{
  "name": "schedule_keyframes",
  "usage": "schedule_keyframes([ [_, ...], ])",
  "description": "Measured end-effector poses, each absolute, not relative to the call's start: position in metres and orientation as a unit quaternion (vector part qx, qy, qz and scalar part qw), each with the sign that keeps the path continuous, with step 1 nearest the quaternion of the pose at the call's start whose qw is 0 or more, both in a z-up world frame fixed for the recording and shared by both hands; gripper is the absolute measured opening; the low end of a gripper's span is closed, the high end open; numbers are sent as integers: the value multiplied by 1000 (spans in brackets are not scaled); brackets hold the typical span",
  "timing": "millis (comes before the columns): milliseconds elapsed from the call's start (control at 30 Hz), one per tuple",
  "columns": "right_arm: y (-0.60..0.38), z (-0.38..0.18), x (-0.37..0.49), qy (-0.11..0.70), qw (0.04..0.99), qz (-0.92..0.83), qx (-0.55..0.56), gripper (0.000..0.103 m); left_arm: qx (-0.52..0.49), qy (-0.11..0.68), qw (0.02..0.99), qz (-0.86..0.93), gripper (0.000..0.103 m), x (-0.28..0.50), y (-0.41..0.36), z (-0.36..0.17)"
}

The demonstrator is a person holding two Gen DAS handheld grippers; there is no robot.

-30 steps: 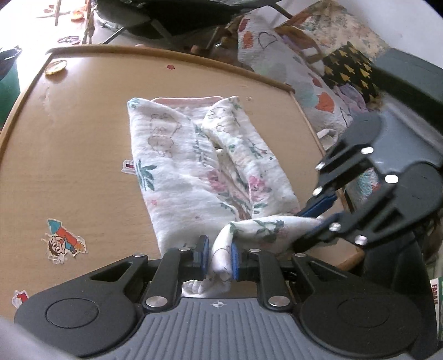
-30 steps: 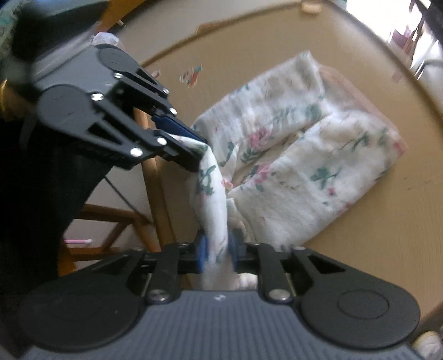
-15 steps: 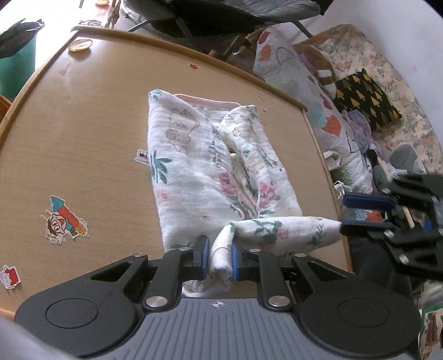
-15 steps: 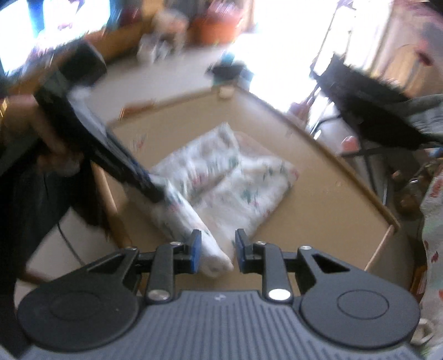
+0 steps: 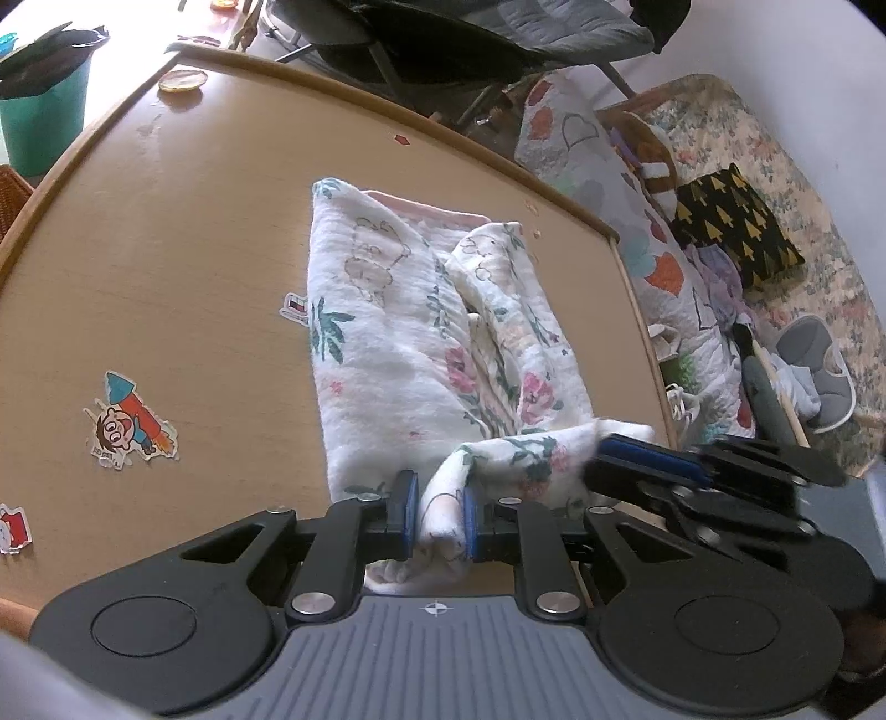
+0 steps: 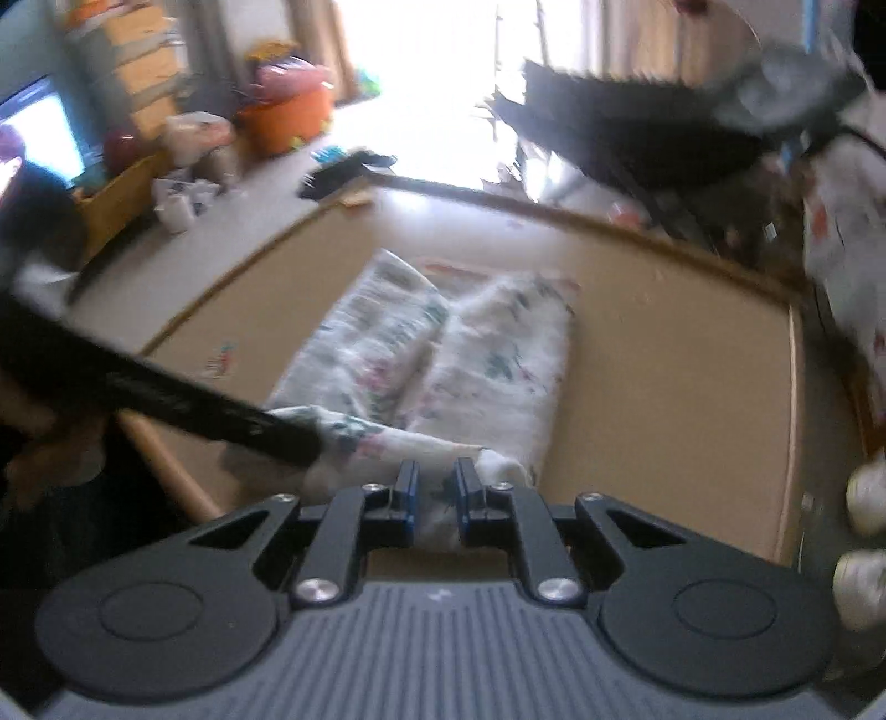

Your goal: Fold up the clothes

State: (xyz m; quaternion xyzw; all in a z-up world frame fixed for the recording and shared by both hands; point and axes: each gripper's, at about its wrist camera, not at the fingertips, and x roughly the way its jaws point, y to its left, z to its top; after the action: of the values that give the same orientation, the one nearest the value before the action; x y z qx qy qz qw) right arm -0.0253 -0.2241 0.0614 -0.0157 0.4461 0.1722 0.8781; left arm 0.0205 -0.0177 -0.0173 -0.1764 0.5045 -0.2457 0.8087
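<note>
**Floral cloth pinched at the near table edge**

Clamping a bunched corner of the floral cloth (image 5: 421,354) in the narrowly parted jaws of the left gripper (image 5: 437,518), right at the near rim of the table (image 5: 166,266). Just beside it, closing the right gripper (image 6: 434,498): jaws having just been narrowing, now nearly together, with white fabric of the same cloth between the blue pads; too blurred to tell whether pressing on it yet. Stretching a short rolled hem between the two tools, lifted slightly off the wood.

Lying beyond that, folded lengthwise into two long lobes on the tan wooden top, reaching towards the far edge, a pink strip peeking out at the far end. Sticking flat to the left: a cartoon rocket sticker (image 5: 130,423), a smaller sticker (image 5: 294,306) touching the cloth's left side, another at the near left rim. Resting near the far left corner, a round yellowish disc (image 5: 181,81).

Crowding the room past the raised table rim: a teal bin (image 5: 41,119) at left, a dark folding chair (image 5: 470,39) behind, patterned quilts (image 5: 653,260) and a black cushion with gold trees (image 5: 736,221) at right, bright window light washing out the far floor.
</note>
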Motion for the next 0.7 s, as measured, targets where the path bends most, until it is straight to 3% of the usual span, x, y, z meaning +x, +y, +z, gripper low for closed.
schedule_keyframes([
  [467,-220,39,-12,482,865,137,13,12,-136,484,842,-195,36,1,-10,9],
  [700,-215,37,-12,486,865,126,10,12,-138,475,855,-160,37,-8,6,21],
])
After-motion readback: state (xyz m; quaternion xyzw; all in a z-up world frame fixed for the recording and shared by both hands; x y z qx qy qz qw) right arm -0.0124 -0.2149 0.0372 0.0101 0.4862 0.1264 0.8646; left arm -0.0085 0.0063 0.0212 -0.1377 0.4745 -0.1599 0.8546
